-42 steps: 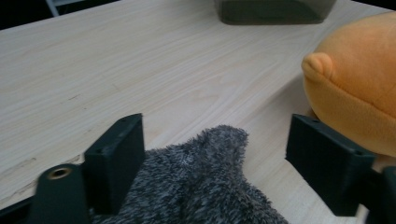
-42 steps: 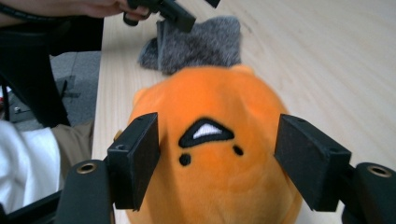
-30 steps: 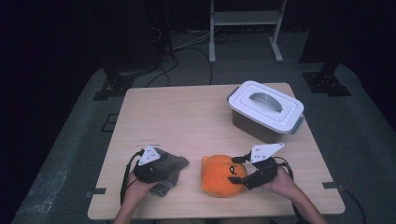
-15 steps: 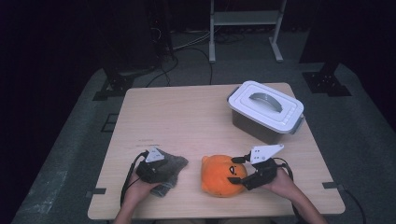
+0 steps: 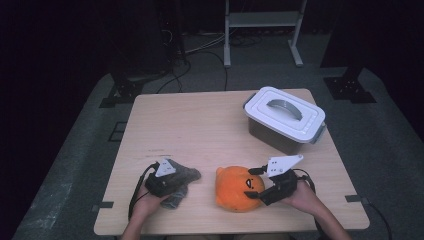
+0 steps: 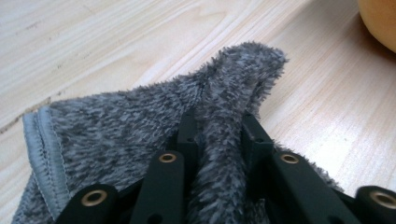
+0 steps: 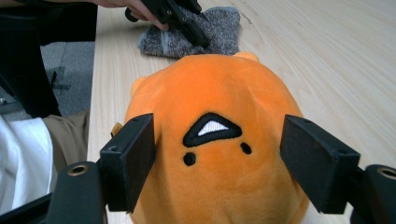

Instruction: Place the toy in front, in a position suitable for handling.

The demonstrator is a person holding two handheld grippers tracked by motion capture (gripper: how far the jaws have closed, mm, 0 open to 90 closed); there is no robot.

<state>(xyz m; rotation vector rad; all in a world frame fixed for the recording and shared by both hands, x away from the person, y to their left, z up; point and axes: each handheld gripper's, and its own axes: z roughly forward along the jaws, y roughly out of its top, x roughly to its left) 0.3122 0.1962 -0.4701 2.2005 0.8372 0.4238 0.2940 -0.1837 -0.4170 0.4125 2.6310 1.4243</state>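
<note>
Here we see left gripper (image 6: 217, 140) just closed, jaws pinching ridge of grey fuzzy cloth (image 6: 121, 126) at bench (image 5: 200, 125) near-left edge; cloth's lower part cut off behind jaws. Right gripper (image 7: 217, 163) stands wide around orange plush toy (image 7: 215, 140); we cannot tell whether pads touch it. Toy's underside hidden. Lidded grey box (image 5: 284, 119) far right, contents unseen.

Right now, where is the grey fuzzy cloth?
In the high view the grey fuzzy cloth lies near the table's front left edge, left of the orange plush toy, pinched by the left gripper.
</note>
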